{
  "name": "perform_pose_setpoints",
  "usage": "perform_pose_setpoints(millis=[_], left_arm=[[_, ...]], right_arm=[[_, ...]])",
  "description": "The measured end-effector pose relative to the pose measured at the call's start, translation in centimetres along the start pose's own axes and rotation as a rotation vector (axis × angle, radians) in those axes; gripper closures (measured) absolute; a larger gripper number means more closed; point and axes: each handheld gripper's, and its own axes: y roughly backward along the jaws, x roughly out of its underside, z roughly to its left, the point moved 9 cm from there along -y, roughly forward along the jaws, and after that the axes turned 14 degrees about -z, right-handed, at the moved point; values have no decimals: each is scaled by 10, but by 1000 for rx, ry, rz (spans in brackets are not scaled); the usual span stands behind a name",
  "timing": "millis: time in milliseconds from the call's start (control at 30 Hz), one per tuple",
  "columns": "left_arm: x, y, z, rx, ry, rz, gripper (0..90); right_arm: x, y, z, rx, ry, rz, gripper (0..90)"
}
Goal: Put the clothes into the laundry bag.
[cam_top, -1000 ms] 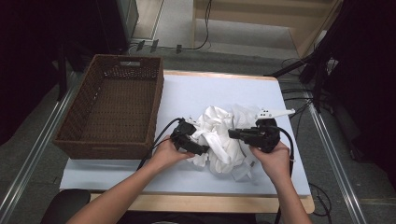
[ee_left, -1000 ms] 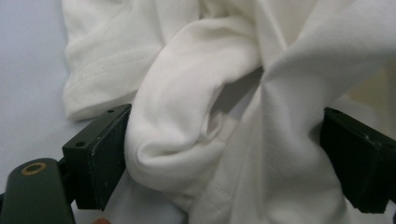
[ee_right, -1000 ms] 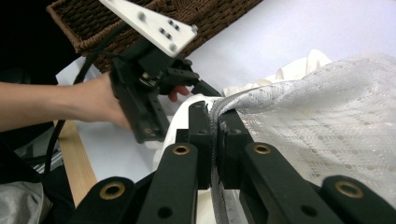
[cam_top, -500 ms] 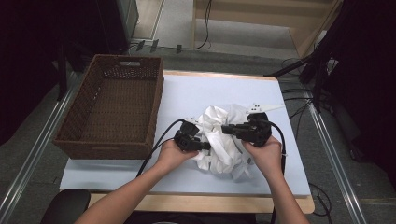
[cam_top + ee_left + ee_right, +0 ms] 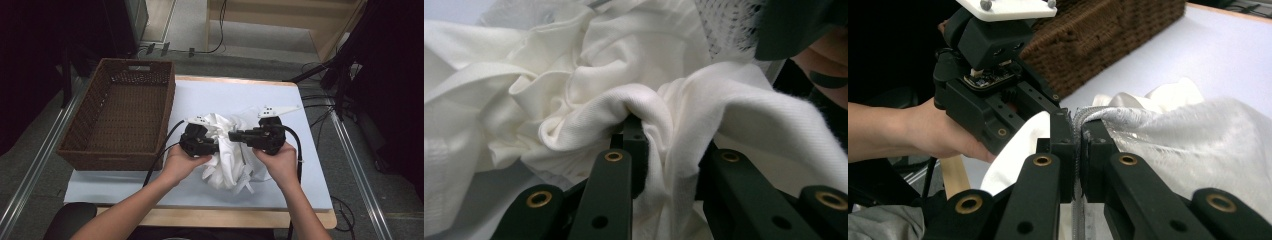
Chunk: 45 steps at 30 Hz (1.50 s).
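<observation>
We see the table [image 5: 300,100], a pale blue-white top with a wooden edge, spread across the middle of the high view. On its left part stands the brown wicker basket [image 5: 120,107], long side running toward the top of the frame; a corner of the same basket [image 5: 1108,35] fills the upper middle of the right gripper view.

Just right of the basket, at the centre of the high view, lies the white cloth [image 5: 230,160], a crumpled bundle with loose folds hanging toward the bottom of the frame. It sits between our two hands and is apart from the basket. In the left gripper view the cloth [image 5: 589,75] covers nearly the whole frame in soft creases; in the right gripper view it [image 5: 1208,140] takes the right half, with a lace-like woven edge near the jaws.

Our left hand [image 5: 182,162] comes in from the lower left of the high view and holds the left gripper [image 5: 212,145] at the cloth's left side. Its jaws have just been closing, and in its own view the left gripper [image 5: 669,145] has a thick fold of cloth bunched tightly between them.

Our right hand [image 5: 277,160] enters from the lower right and holds the right gripper [image 5: 232,135], pointing left across the top of the bundle. In its own view the right gripper [image 5: 1077,150] has its jaws nearly together, pinching the thin woven edge of the cloth. The left gripper [image 5: 993,95] and the hand holding it appear at the upper left of that view.
</observation>
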Motion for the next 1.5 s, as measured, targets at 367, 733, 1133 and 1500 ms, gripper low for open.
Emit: perform_pose_setpoints(millis=[367,733,1133,1500], left_arm=[[6,-62,-19,22,-45,3,790],[3,-77,-3,-7,8,-43,788],[1,-101,16,-111,-1,-95,786],[-4,-85,13,7,9,17,601]], right_arm=[[21,22,-10,16,-46,9,883],[37,30,4,-43,11,100,885],[49,38,4,-45,-27,113,895],[50,45,-21,17,-39,29,888]])
